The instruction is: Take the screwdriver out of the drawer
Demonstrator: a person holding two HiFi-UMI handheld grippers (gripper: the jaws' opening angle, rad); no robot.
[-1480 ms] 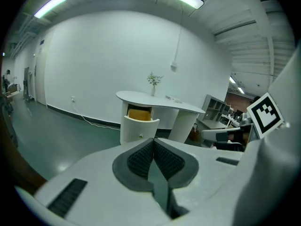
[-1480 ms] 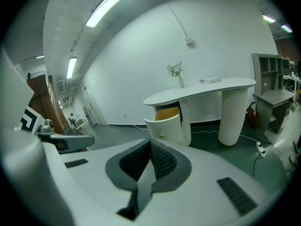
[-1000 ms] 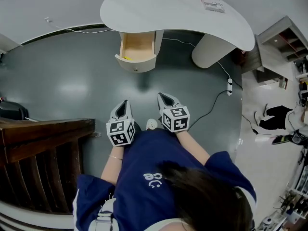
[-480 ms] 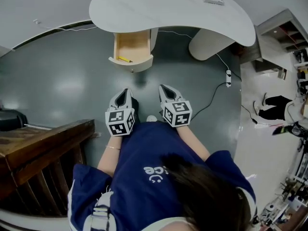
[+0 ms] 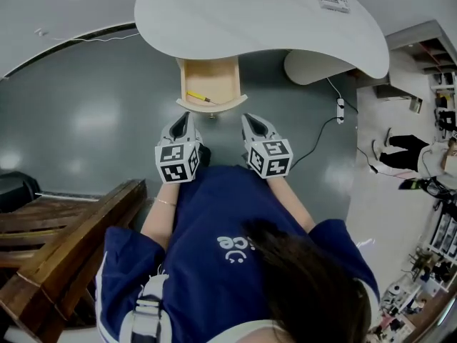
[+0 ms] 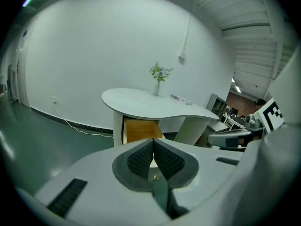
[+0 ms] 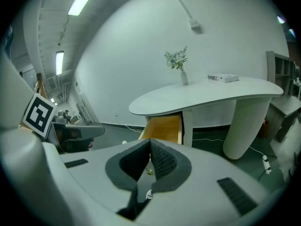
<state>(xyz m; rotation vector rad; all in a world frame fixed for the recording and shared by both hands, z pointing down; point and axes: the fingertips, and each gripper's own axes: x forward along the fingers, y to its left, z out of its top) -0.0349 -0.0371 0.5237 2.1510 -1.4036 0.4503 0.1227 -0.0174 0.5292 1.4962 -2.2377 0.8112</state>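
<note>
My left gripper [image 5: 183, 116] has its jaws pressed together with nothing between them. My right gripper [image 5: 247, 118] is the same, its pads meeting at the tips and holding nothing. Just ahead of both tips, centred between them, the drawer [image 5: 212, 106] stands open under the white bench [image 5: 250, 20]. The yellow screwdriver [image 5: 198, 96] lies slantwise on the drawer floor. It is a little ahead and to the right of the left gripper's tip, and ahead and to the left of the right gripper's tip; neither touches it. I hold the two grippers side by side, near each other, both pointing forward and tilted downward toward the drawer front.
</note>
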